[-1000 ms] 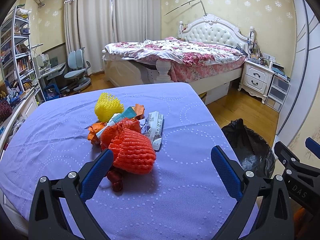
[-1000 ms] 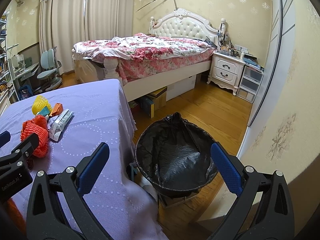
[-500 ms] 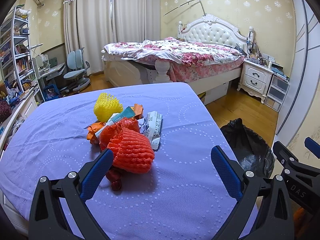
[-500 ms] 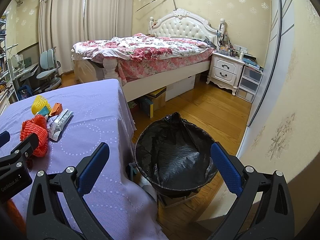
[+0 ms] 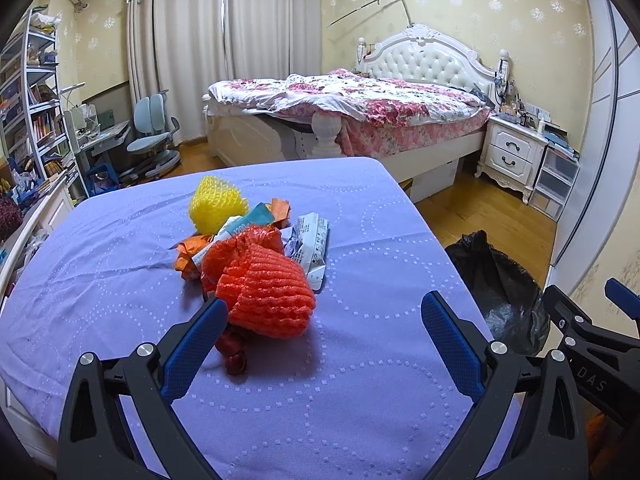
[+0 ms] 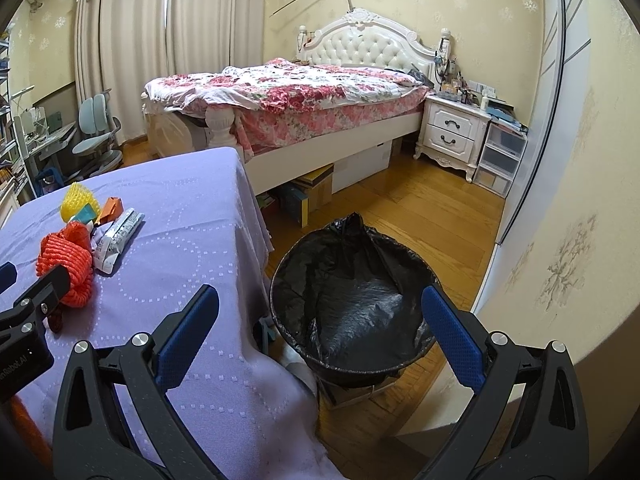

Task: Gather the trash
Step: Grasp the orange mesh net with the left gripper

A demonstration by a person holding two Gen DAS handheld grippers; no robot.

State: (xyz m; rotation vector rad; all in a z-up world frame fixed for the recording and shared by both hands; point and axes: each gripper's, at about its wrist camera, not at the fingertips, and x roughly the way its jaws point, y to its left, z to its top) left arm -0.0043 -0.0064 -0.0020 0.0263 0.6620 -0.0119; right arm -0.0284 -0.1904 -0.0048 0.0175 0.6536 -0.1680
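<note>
2 grippers gape empty; left gripper (image 5: 322,330) should straddle the orange foam fruit net (image 5: 266,294) squarely, pinching lightly, before the bin (image 6: 354,300); right gripper (image 6: 320,330) waits.

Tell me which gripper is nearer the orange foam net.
Left. The left gripper hovers open right at the orange foam net; the right gripper is off to the side, open above the trash bin.

Yellow-papered bedroom: floral bed (image 5: 360,104), white nightstand (image 5: 514,152), curtains (image 5: 224,48), wooden floor (image 6: 420,216), perhaps bookshelves (image 5: 32,92) leftward.
</note>
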